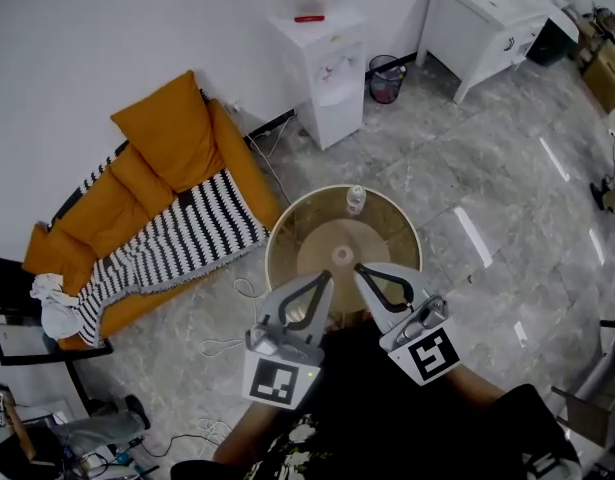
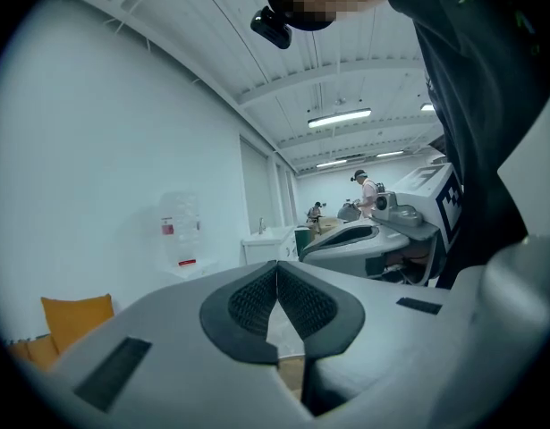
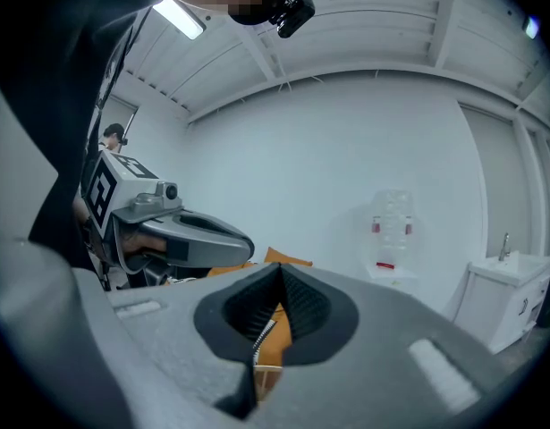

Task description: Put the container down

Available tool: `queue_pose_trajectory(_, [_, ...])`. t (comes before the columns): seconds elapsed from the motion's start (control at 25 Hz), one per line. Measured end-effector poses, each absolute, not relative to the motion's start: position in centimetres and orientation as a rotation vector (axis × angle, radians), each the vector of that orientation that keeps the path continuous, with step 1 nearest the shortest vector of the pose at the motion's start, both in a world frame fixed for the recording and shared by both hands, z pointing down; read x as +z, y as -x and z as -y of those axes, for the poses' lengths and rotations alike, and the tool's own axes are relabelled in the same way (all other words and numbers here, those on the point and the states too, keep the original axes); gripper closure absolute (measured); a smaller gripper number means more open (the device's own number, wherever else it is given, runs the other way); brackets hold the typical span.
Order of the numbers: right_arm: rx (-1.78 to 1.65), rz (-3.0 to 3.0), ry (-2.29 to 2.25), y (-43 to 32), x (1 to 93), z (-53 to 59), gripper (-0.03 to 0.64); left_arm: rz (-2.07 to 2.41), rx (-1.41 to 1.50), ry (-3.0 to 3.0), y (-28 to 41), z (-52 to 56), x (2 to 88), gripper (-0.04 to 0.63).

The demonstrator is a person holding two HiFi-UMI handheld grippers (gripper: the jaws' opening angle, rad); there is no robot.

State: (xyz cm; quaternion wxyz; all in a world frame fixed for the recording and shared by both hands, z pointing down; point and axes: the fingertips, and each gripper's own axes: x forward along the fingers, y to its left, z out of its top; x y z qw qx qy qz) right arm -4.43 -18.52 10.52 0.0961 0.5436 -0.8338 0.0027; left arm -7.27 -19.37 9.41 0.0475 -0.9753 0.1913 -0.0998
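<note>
**Q:** Where was the small clear container (image 1: pixel 355 200)?

**A:** It stood upright on the round tan table (image 1: pixel 287 230), close to the far rim, with nothing touching it. The table top looked smooth, an outer band round an inner disc with a small hub at the centre.

**Q:** And the two tools?

**A:** Both were clenched on nothing. In the left gripper view, the left gripper (image 1: pixel 327 275) had its dark, ribbed pads (image 2: pixel 243 302) pressed together at the tips. Only wall and floor showed through the small gap lower down. The right gripper (image 1: pixel 359 268) was the same in the right gripper view: its ridged, rubbery pads (image 3: pixel 306 307) met along one line and were empty. The shells were matt grey plastic, each with a marker cube at the rear.

**Q:** How did they lie against the table?

**A:** In the head view they were side by side, tips near each other over the near part of the table and well apart from the container.

**Q:** What surrounded it?

**A:** There was an orange fabric sofa (image 1: pixel 167 128) with plump cushions, and a black-and-white striped knitted blanket (image 1: pixel 187 238) draped over its seat. A boxy white water dispenser (image 1: pixel 322 78) stood against the wall, with a dark mesh waste bin (image 1: pixel 387 78) beside it. All of it sat on a glossy, grey-veined tiled floor (image 1: pixel 487 188).
</note>
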Motion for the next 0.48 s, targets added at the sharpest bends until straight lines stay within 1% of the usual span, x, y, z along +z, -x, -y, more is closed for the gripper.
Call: queue_pose_trajectory(0.48, [0.018, 2.481, -1.587, 4.82, 10.87, 17.82, 0.623, -0.552, -0.306, 2.949, 6.29, 19.67, 8.95, 0.581])
